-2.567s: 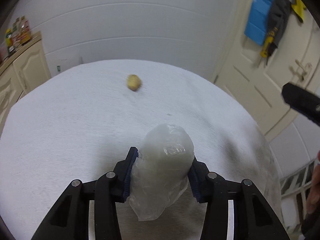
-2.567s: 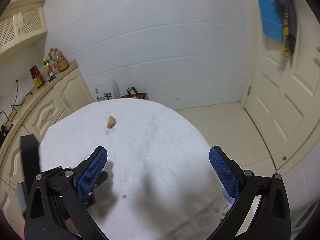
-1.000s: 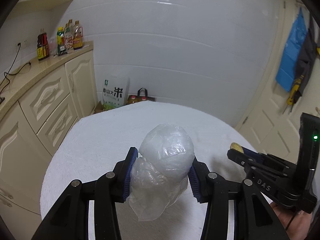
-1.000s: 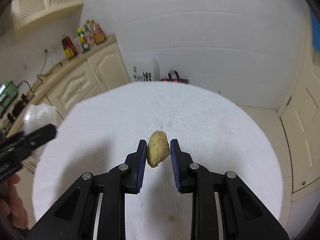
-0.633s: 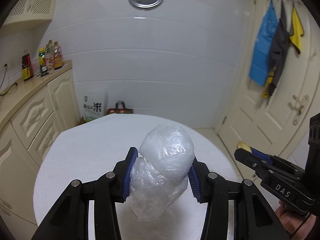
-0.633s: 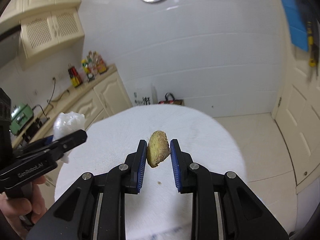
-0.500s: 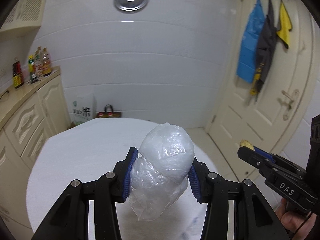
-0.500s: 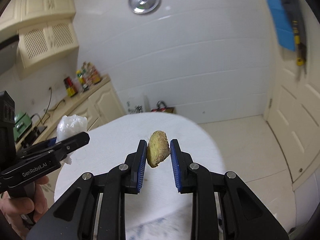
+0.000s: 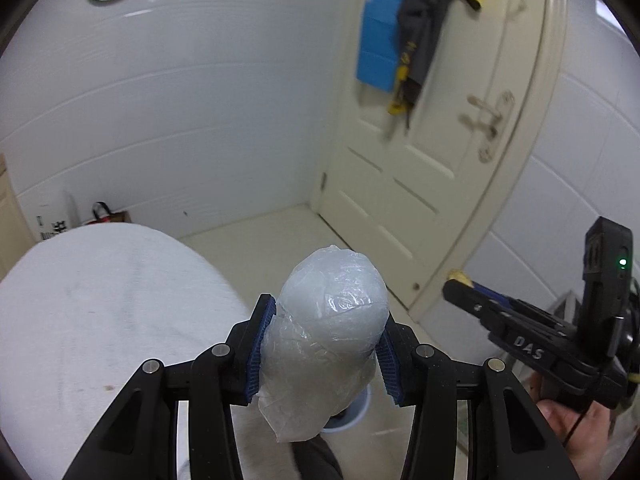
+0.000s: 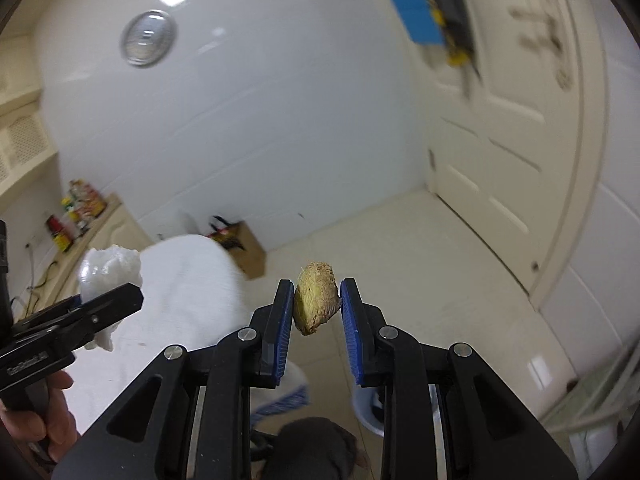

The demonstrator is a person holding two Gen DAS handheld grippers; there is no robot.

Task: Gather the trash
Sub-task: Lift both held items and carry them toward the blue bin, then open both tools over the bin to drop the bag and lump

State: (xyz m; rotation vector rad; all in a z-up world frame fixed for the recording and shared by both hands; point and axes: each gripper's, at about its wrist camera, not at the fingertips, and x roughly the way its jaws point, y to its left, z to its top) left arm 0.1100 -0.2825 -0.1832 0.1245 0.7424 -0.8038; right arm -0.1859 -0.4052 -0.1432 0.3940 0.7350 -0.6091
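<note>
Plainly, the left tongs (image 9: 324,344) pinch a crumpled ball of clear plastic wrap (image 9: 328,328) between their blue pads, the wad bulging above the tips and hanging in a loose flap below them. The right tongs (image 10: 316,308) are pressed in on a small yellowish-brown scrap of ginger (image 10: 316,302), held upright between the pads. Both pieces of trash are off the tabletop (image 9: 100,312), which lies to the left, covered in white cloth. Each pair of tongs shows in the other's view, with a bare hand (image 10: 48,420) on the left grip. Below the tongs, on the pale tiled floor (image 10: 420,264), the rim of a light blue bin (image 10: 366,412) shows, mostly hidden by the tongs. Beyond stand a cream door (image 9: 440,152) with hung cloths (image 9: 400,40) and a white tiled wall.
</note>
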